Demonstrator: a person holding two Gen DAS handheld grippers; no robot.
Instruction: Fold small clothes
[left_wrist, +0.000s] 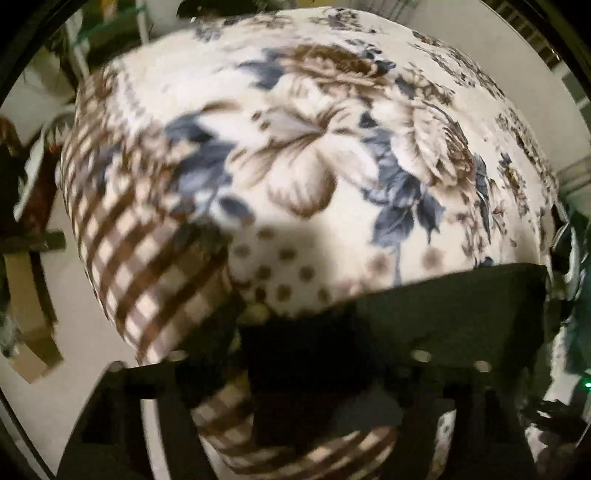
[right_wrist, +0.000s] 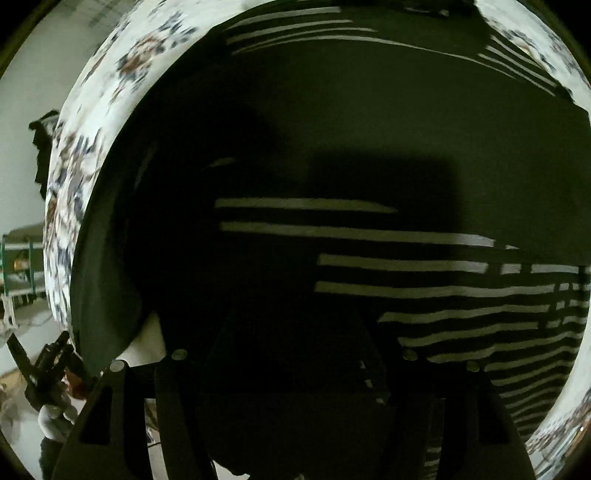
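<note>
Progress: I judge the folding to be partway; in my right wrist view the dark striped garment (right_wrist: 332, 147) lies spread flat with one striped layer lapped across its lower right, which reads as a fold already laid. Squaring it up is left, as far as I can tell.
Surface: a floral blanket (left_wrist: 314, 147) with a checked border at its left covers the work area, filling the left wrist view.
Garment, left view: only a dark edge of it (left_wrist: 443, 306) shows at lower right.
Left claw: my left gripper (left_wrist: 295, 387) hangs low in the frame; dark cloth lies between the fingers, but whether the pads press it I cannot tell through the blur.
Right claw: my right gripper (right_wrist: 295, 387) sits bottom centre, straight over the garment; everything there is black on black, so released or grasping I cannot tell.
Other: a person's hand (right_wrist: 55, 417) shows at lower left of the right view.
</note>
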